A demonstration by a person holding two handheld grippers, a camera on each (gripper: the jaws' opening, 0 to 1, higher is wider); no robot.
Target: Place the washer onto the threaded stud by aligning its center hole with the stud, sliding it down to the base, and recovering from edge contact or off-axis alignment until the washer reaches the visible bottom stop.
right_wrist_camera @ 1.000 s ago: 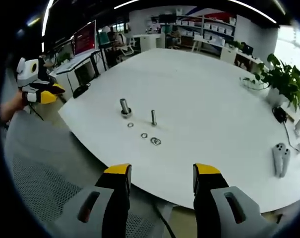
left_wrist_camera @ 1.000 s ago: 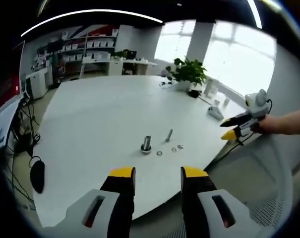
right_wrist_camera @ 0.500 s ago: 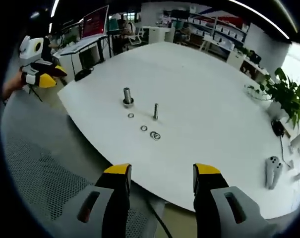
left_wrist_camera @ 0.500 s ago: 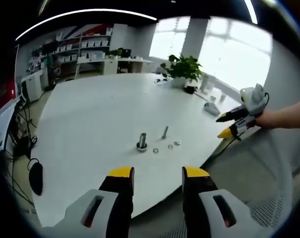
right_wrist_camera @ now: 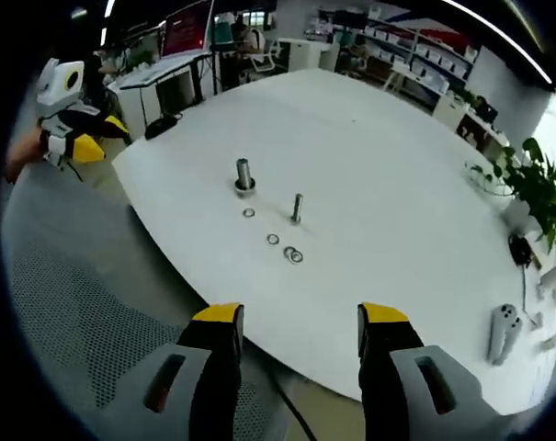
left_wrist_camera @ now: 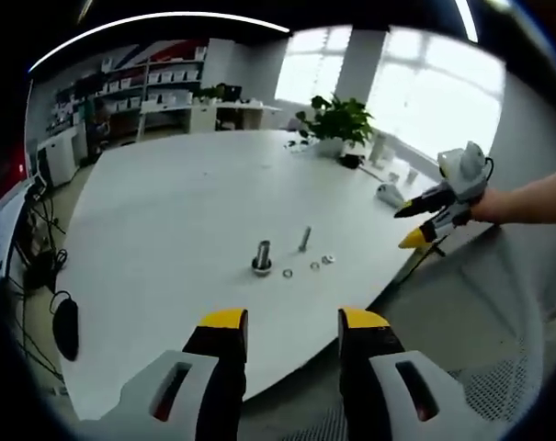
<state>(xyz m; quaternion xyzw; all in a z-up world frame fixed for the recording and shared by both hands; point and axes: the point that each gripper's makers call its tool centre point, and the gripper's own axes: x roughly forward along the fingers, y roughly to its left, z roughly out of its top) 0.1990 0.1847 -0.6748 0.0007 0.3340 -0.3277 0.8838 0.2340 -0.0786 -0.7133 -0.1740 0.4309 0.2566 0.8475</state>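
Washers (right_wrist_camera: 289,253): small silver rings, flat on white desk (right_wrist_camera: 379,184), loose row just at 5 o'clock of thin upright threaded stud (right_wrist_camera: 297,208). Thicker stud (right_wrist_camera: 244,176) at 10 o'clock. Left tongs (left_wrist_camera: 284,333) released, nothing held. Right tongs (right_wrist_camera: 300,328) released, nothing held.

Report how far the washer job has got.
Nothing looks done. The threaded stud stands bare on the white table, beside a thicker post, and the loose washers lie flat near them. In hand: nothing; the left claw and right claw are both open, off the table's edge. Left to do: pick a washer, align it, slide it down.
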